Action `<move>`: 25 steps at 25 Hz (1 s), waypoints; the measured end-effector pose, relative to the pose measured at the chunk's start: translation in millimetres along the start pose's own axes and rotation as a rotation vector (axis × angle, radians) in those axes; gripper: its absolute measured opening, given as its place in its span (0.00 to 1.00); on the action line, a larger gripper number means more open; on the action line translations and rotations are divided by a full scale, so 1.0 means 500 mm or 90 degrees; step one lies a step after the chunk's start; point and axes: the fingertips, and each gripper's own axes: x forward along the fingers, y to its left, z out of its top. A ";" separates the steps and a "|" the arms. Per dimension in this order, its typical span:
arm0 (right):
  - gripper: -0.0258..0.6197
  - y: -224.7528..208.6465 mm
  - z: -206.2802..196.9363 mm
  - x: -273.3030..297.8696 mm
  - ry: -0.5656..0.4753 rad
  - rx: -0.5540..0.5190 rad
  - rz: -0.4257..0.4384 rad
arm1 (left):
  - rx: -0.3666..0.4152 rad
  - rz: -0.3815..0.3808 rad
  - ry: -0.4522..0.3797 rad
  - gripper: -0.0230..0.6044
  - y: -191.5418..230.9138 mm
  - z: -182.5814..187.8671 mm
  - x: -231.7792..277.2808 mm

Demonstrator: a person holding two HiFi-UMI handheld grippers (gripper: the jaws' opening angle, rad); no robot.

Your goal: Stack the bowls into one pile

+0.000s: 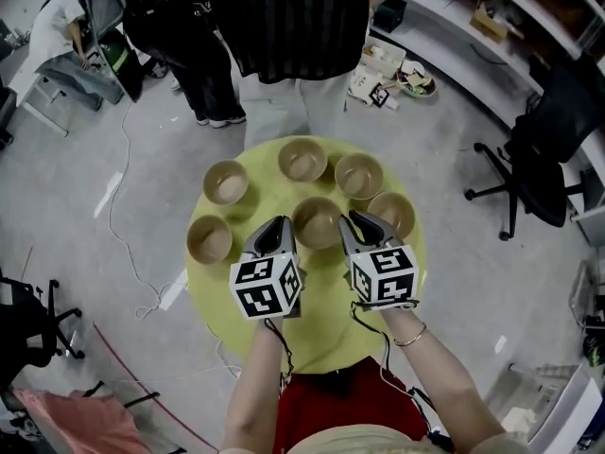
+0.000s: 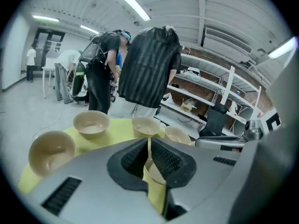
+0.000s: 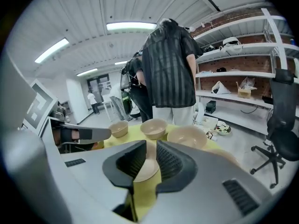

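Six tan bowls are spread over a round yellow-green table (image 1: 321, 334). The middle bowl (image 1: 317, 220) is pinched from both sides. My left gripper (image 1: 282, 227) is shut on its left rim, a thin edge between the pads (image 2: 149, 146), with the bowl (image 2: 157, 175) hanging just beyond them. My right gripper (image 1: 354, 222) is shut on the opposite rim (image 3: 150, 160), and the bowl's wall (image 3: 145, 171) shows through the gap. The other bowls stand apart: front left (image 1: 209, 239), back left (image 1: 226, 182), back middle (image 1: 302, 160), back right (image 1: 359, 175) and right (image 1: 391, 214).
A person in a striped shirt (image 1: 293, 17) stands at the table's far edge, with another person (image 1: 189, 36) behind. A black office chair (image 1: 544, 149) is at the right. A cable (image 1: 128, 244) trails over the floor at the left. Shelves (image 2: 210, 97) line the wall.
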 end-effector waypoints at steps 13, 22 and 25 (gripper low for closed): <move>0.12 0.013 0.029 -0.090 -0.075 0.007 0.019 | 0.026 0.005 -0.070 0.08 -0.039 0.044 -0.097; 0.11 0.019 0.044 -0.161 -0.117 0.019 0.021 | 0.038 0.007 -0.107 0.08 -0.070 0.055 -0.170; 0.11 0.028 0.052 -0.187 -0.138 0.017 0.036 | 0.040 0.011 -0.116 0.08 -0.078 0.055 -0.193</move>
